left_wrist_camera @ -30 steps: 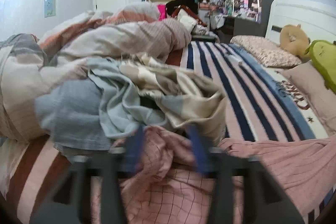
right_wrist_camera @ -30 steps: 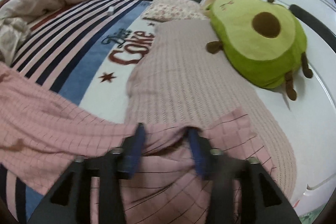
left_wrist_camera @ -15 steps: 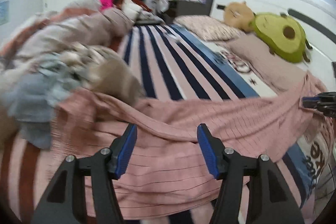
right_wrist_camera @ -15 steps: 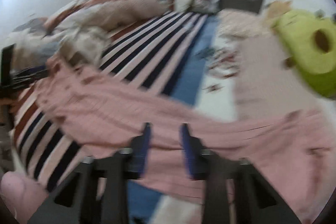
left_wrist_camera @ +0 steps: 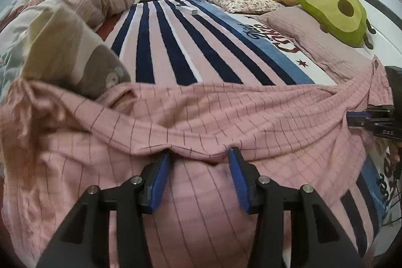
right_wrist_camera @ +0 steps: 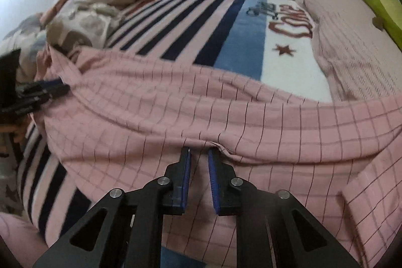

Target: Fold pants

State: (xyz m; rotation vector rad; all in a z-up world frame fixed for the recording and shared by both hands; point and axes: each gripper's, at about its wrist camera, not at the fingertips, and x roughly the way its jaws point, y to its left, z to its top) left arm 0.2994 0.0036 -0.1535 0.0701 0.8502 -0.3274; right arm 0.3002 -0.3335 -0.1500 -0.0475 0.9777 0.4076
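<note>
The pink checked pants (left_wrist_camera: 201,117) lie stretched across the striped blanket (left_wrist_camera: 176,47) with their long axis running side to side between the two tools, so the fold to come turns on which end is carried over which — each gripper has one end, and neither looks clearly nearer the middle. At the left end, by the heap of crumpled bedding (left_wrist_camera: 62,24), the left gripper (left_wrist_camera: 199,160) has its blue fingers (left_wrist_camera: 160,180) set well apart with a ridge of cloth bunched across the tips; whether it is truly pinching that fold I cannot tell. In the right wrist view the same gripper shows at the far left edge, touching the cloth's end. At the right end, near the mauve pillow (right_wrist_camera: 351,47) and the avocado plush (left_wrist_camera: 334,11), the right gripper (right_wrist_camera: 199,155) has its fingers drawn close together on a pleat of the fabric — clamped, as far as I can judge. The pants lie directly ahead of and beneath both tools, sagging in the middle.
</note>
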